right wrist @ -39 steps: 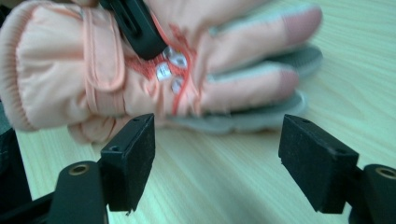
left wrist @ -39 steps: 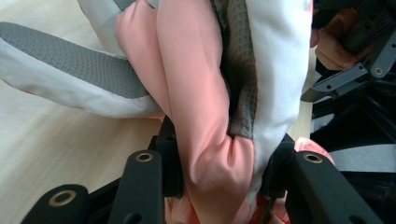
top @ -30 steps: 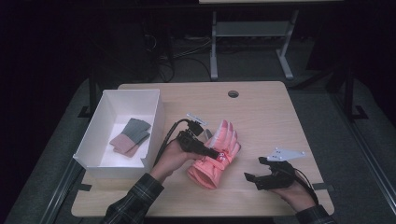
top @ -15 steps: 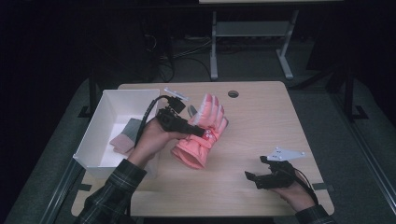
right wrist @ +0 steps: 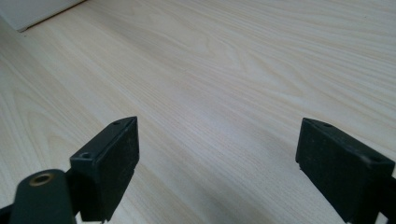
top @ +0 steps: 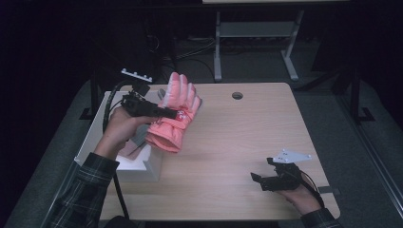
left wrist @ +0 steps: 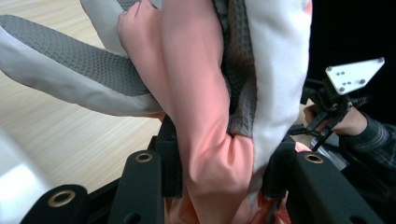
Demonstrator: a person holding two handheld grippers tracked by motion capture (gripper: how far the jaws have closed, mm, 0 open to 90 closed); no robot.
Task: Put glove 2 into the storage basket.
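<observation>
We carry the pink glove to the white box.

The glove [top: 173, 116] hangs in the air just over the box's [top: 142, 165] near right corner, its fingers pointing up and its cuff drooping toward the box wall. Our left gripper [top: 171, 114] pinches it across the middle, both pads pressed into the bunched fabric [left wrist: 210, 154]. We judge this to be the carry step: next we must bring the glove fully above the box's opening, lower it and let go. Well to the right of the box, our right gripper [top: 259, 179] rests low over the table [top: 247, 128], jaws spread and empty.
</observation>
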